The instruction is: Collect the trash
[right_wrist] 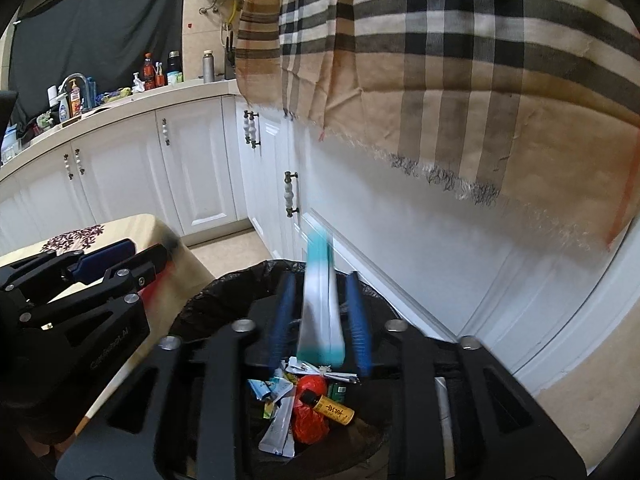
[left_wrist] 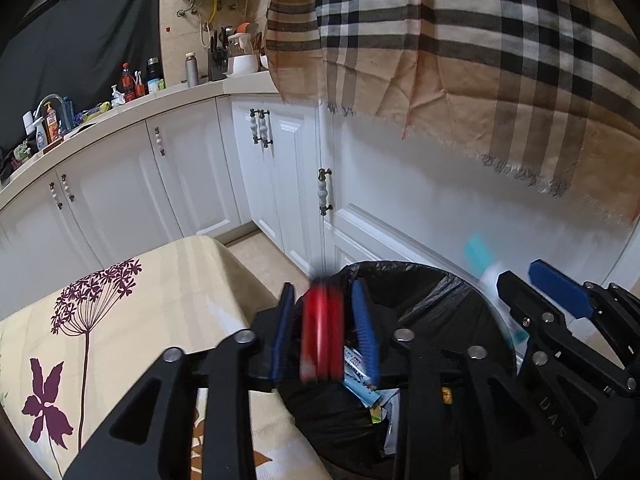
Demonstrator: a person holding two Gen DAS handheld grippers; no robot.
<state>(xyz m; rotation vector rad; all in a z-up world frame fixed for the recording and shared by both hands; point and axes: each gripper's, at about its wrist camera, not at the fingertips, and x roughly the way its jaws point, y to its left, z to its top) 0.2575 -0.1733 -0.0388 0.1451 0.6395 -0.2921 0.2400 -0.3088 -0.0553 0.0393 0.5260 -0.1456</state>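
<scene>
Trash sits in two hand-held grippers above a black-lined bin (right_wrist: pixel 224 292). The left hand-held gripper (left_wrist: pixel 325 328) has a red packet (left_wrist: pixel 322 336), motion-blurred, between its blue pads (left_wrist: pixel 366 320); a gap shows on each side, so the pads are spread and not pressing it. The right hand-held gripper (right_wrist: pixel 320 320) has a white and teal packet (right_wrist: pixel 320 304), also blurred, between its spread pads (right_wrist: pixel 357 320), likewise clear of them. Both packets are over the bin's mouth. Inside the bin lie a red bag (right_wrist: pixel 310 412), a small yellow-labelled bottle (right_wrist: pixel 330 404) and wrappers (right_wrist: pixel 276 428). A table (left_wrist: pixel 160 280) with a flower-print cloth stands left of the bin. White cabinets (right_wrist: pixel 400 248) stand on the far side, with a checked cloth (right_wrist: pixel 460 60) hanging above.
</scene>
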